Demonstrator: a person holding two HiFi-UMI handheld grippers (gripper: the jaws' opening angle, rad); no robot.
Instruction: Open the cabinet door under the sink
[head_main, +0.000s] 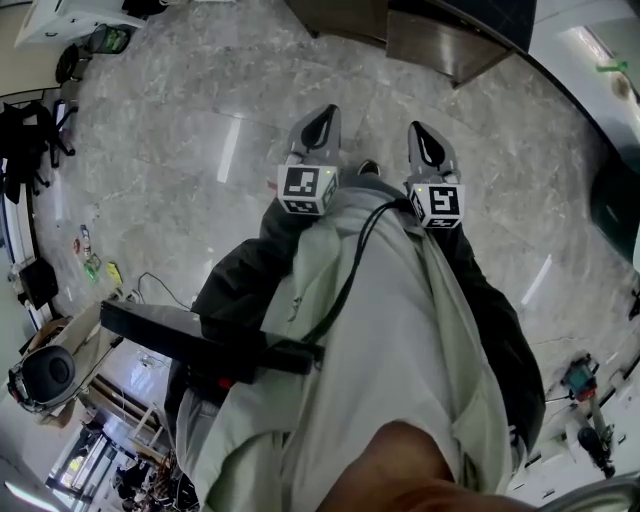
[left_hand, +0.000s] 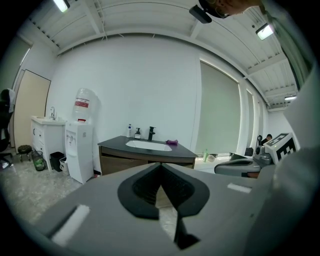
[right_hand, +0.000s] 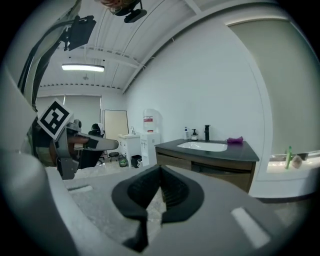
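The sink cabinet stands across the room against the white wall. It has a wood front, a dark top, a white basin and a black faucet. In the right gripper view the same cabinet shows its front panels with doors closed. In the head view its corner is at the top, well ahead of both grippers. My left gripper and right gripper are held side by side in front of the person's body, far from the cabinet. Both are shut with nothing between the jaws.
A white water dispenser stands left of the cabinet, with a small white sink unit and bins further left. Soap bottles and a purple item sit on the countertop. Marble floor lies between me and the cabinet.
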